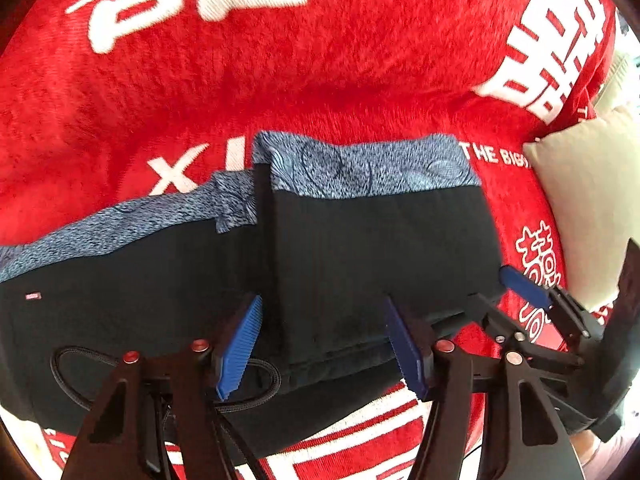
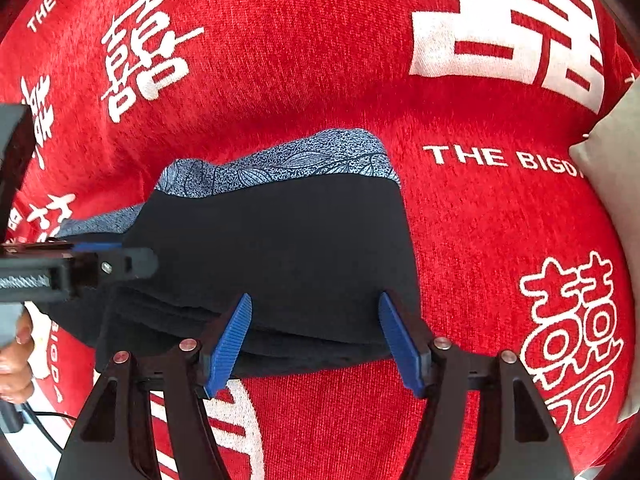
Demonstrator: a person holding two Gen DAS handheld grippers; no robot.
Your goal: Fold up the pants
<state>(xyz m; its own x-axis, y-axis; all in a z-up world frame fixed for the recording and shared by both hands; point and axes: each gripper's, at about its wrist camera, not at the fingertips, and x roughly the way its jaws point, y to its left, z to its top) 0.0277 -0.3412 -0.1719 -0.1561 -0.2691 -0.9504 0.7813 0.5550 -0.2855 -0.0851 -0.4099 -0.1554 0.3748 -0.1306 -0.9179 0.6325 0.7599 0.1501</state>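
Observation:
The pants (image 1: 360,248) are dark navy with a blue patterned side stripe and lie on the red blanket, one end folded over onto the rest. A black drawstring (image 1: 72,376) loops at the waist on the left. My left gripper (image 1: 324,344) is open, its blue fingers astride the near edge of the folded layer. My right gripper (image 2: 316,340) is open at the near edge of the folded pants (image 2: 280,248). The right gripper also shows in the left wrist view (image 1: 528,292), at the pants' right corner. The left gripper shows in the right wrist view (image 2: 96,256), at the left.
A red plush blanket (image 1: 320,60) with white characters and lettering covers the surface. A beige cushion (image 1: 592,200) lies at the right, also visible in the right wrist view (image 2: 616,168). A hand (image 2: 12,356) holds the left gripper's handle.

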